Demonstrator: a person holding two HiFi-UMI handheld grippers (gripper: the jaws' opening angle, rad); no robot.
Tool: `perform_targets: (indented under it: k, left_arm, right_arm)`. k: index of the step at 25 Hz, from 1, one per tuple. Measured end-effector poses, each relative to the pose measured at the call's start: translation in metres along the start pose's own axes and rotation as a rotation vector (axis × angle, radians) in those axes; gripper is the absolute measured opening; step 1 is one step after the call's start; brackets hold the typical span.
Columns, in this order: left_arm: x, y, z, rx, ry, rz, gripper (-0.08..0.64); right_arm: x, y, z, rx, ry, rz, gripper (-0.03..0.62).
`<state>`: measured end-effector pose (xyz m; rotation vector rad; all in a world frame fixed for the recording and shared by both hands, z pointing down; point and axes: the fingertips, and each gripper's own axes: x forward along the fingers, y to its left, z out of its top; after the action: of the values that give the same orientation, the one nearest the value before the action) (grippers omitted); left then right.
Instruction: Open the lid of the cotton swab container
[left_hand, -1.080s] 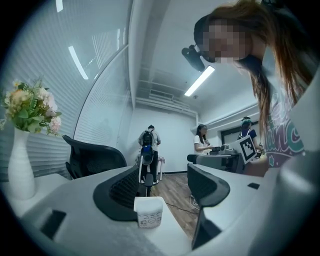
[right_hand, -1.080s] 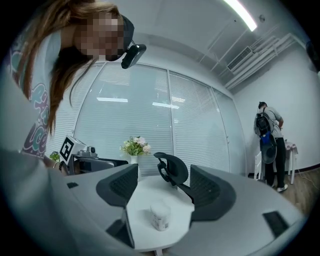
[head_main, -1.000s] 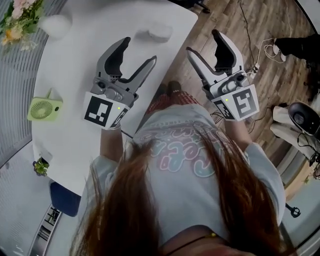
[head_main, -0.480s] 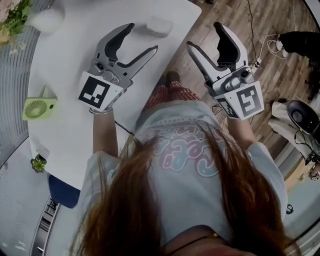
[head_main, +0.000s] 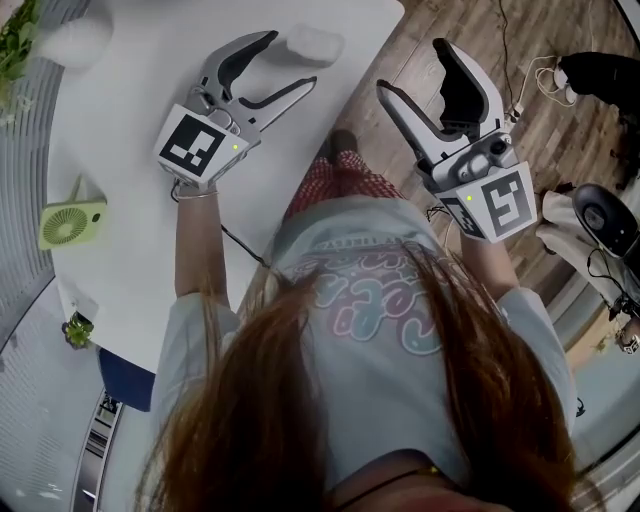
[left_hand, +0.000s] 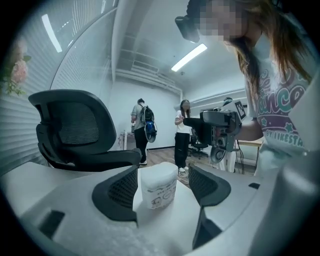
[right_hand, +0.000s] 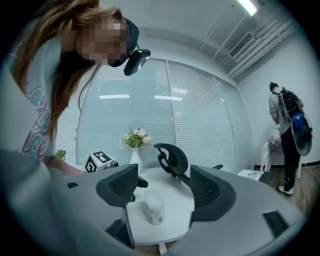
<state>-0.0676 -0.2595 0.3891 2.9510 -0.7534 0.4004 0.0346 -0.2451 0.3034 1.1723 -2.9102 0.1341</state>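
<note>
**Now the left gripper is up at the swab container**

Since a second ago we have pushed the left gripper forward across the white surface, from near the front edge to the far end where the cotton swab container stands. The right gripper has barely shifted and hangs off the surface's side, over the wooden floor.

Our left fingers are spread wide and hold nothing. In the left gripper view the container stands upright at the mouth of the gap between them, its rounded top on, with clear space on both sides. Our right fingers are just as wide and empty. In the right gripper view the container appears well beyond them, near the surface's edge, with the left gripper's marker cube beside it.

On the surface, well apart from the container, lies a small green fan. A vase of flowers stands at the far side, before a wall of closed blinds. A black office chair is drawn up just behind the container. Farther back, two people stand in the room under a ceiling strip light.
</note>
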Motion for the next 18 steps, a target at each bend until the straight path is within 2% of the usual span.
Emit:
perform_targets:
  k: [7, 18]
  left_arm:
    - [0.009, 0.015, -0.021, -0.037, 0.037, -0.021, 0.289]
    - [0.029, 0.014, -0.040, 0.059, 0.147, -0.128, 0.291]
  right_arm:
    - [0.002, 0.002, -0.002, 0.008, 0.007, 0.004, 0.311]
    - [-0.002, 0.000, -0.004, 0.007, 0.021, -0.012, 0.311]
